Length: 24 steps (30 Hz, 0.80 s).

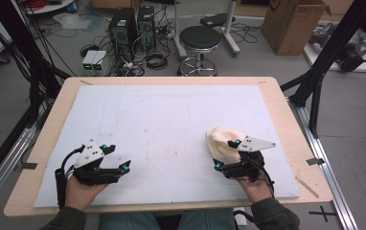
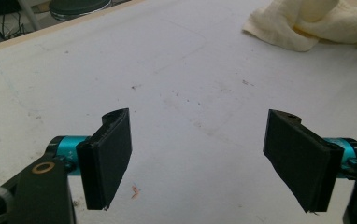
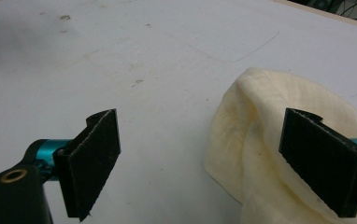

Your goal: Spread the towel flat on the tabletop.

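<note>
- Cloth: cream, crumpled; lies on the white mat at about 4 o'clock from the mat's centre.
- Right gripper: released, jaws spread; one jaw over the cloth's edge, nothing grasped.
- Left gripper: released, jaws wide, empty; at 8 o'clock, well apart from the cloth.

My table has a pale wooden rim, and a white sheet covers most of its top. Beyond the far edge the floor is grey. A black round stool on a chrome base stands there, with two dark computer towers to its left amid tangled cables. A brown cardboard box sits open at the far right. Black frame struts slant down on my right side.
</note>
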### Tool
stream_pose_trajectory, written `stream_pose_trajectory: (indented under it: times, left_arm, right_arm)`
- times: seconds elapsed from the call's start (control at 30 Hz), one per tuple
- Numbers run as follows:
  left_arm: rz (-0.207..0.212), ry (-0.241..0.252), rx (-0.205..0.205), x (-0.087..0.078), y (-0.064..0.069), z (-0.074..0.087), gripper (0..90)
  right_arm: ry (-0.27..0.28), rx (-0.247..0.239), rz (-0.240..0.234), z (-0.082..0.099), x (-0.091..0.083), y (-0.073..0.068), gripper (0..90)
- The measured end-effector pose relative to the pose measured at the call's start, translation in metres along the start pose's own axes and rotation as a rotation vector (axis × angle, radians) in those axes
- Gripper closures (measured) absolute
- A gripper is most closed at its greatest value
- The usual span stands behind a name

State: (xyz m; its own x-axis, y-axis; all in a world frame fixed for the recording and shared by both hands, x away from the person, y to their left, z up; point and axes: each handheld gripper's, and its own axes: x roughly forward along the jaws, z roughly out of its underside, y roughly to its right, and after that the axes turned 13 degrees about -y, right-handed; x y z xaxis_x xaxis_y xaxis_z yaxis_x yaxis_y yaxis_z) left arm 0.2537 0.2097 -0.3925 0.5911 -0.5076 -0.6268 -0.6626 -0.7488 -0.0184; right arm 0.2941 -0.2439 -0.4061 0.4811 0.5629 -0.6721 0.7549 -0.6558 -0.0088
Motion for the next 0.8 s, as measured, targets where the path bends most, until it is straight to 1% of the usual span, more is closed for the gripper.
stream_pose_trajectory:
  times: [0.1, 0.23, 0.57, 0.8]
  left_arm:
    - [0.007, -0.004, -0.001, 0.0013, -0.0008, -0.0007, 24.1]
    - [0.006, -0.005, 0.003, 0.0025, -0.0017, -0.0012, 24.1]
    - [0.012, -0.006, 0.005, 0.002, -0.0015, -0.0012, 24.1]
    - [0.012, -0.003, 0.0, 0.0017, -0.0012, -0.0009, 24.1]
  right_arm:
    - [-0.003, 0.005, -0.001, 0.0004, -0.0004, 0.0, 11.9]
    - [-0.003, 0.006, 0.002, 0.0007, -0.0005, 0.0007, 11.9]
    - [0.004, -0.001, 0.007, -0.0001, -0.0021, 0.0009, 11.9]
    - [0.012, -0.001, 0.0, -0.0014, -0.0041, 0.0001, 11.9]
